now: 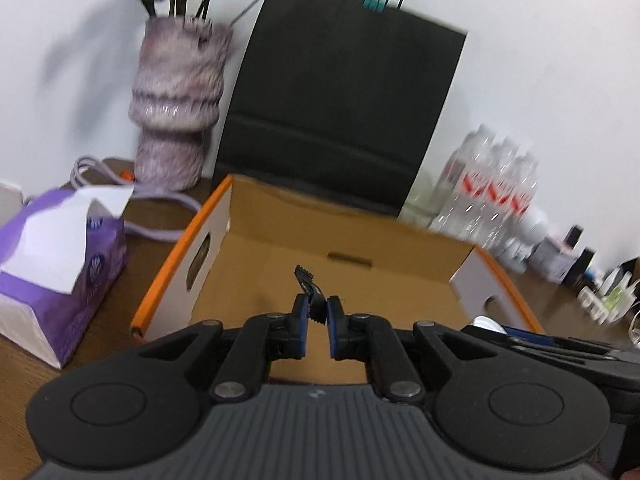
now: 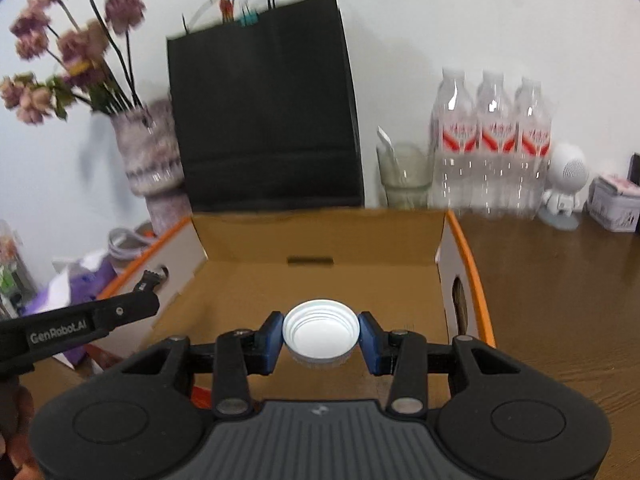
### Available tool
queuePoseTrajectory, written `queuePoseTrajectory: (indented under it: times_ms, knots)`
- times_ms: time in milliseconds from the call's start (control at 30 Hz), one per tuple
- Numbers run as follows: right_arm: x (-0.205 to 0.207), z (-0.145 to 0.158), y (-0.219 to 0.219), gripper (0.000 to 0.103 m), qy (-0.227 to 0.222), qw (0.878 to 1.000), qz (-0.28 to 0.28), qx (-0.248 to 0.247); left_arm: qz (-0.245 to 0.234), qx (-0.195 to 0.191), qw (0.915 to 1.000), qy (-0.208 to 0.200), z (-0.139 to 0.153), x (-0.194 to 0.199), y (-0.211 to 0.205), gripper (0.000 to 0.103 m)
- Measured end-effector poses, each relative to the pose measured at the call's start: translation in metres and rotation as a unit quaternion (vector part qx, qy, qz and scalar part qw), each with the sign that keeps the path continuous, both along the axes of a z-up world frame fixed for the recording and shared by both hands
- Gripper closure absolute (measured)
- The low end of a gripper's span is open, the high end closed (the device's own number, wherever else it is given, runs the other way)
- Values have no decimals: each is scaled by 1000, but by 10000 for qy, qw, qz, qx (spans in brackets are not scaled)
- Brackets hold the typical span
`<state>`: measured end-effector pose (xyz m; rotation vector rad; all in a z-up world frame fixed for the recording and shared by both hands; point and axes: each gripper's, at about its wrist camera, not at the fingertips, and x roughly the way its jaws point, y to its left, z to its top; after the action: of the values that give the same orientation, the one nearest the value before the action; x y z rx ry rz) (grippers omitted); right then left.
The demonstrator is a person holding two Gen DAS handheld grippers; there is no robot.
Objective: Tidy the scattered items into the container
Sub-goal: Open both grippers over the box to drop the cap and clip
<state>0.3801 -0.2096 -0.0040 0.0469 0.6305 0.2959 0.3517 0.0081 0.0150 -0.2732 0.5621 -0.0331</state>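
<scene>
left gripper [image 1: 316,316] jaws clenched on black clip [image 1: 307,280], right gripper [image 2: 321,334] jaws grasping white cap [image 2: 321,330]

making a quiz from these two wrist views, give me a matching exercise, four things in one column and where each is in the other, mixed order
Things:
1. white lid
2. black toothed clip
3. black paper bag
4. tissue pack

Places:
A. standing behind the cardboard box, by the wall
B. pinched in the left tool
C. on the table left of the box
D. held between the pads of the right tool

Pairs: 1-D, 2-B, 3-A, 4-C
</scene>
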Motion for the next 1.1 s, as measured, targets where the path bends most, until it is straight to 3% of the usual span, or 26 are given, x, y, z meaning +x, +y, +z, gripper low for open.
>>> queuePoseTrajectory:
  times_ms: [133, 167, 200, 267, 400, 833, 1100]
  knots:
    - [2, -8, 8, 63, 207, 9996, 135, -167, -37, 67, 9998, 169, -7, 3, 1, 90]
    - [2, -9, 9, 52, 268, 9993, 147, -238, -23, 78, 9998, 182, -7, 3, 1, 83]
    - [2, -9, 11, 31, 334, 9989, 139, -290, -15, 95, 9998, 181, -6, 2, 2, 74]
    - [1, -6, 10, 9, 320, 9989, 150, -304, 5, 160, 9998, 141, -1, -1, 1, 0]
    - [-3, 6, 4, 0, 245, 9992, 144, -264, 39, 384, 9992, -109, 13, -10, -4, 0]
    - [-10, 17, -1, 0, 159, 9995, 155, -244, 142, 435, 9987, -232, 23, -17, -8, 0]
    - [-33, 33, -2, 0, -104, 9995, 125, -266, 137, 388, 9976, -563, 44, -44, -10, 0]
